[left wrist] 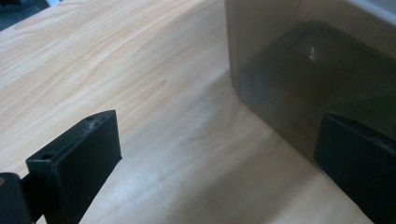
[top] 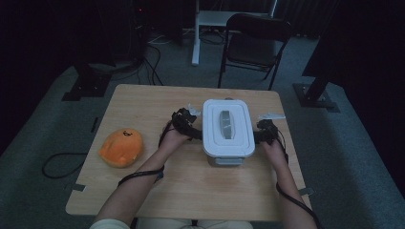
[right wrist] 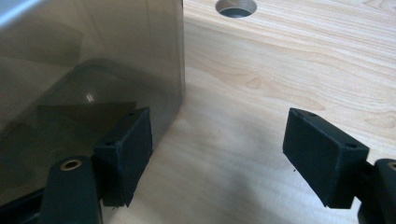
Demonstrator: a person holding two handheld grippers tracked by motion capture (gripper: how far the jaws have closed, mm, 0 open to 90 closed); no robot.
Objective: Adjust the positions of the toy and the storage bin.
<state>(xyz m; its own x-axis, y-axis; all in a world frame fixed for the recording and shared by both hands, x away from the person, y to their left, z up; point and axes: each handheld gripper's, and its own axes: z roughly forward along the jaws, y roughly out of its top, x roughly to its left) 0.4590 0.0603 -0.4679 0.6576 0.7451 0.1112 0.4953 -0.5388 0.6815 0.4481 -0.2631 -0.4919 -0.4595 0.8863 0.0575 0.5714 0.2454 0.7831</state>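
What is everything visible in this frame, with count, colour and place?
Container: one, white lid with grey handle, translucent grey walls, centre of table.
Plush toy: one, orange, left part of table.
Table: one, light wood, with a round hole near the container.
Folding chair: one, black, on the floor behind the table.
Floor cable: one, black, left of table.
Left gripper: one, black, jaws open, at container's left side.
Right gripper: one, black, jaws open, at container's right side.
Forearms: two, entering from below.

High view dim, dark edges; tongs views brighter, soft shadows.
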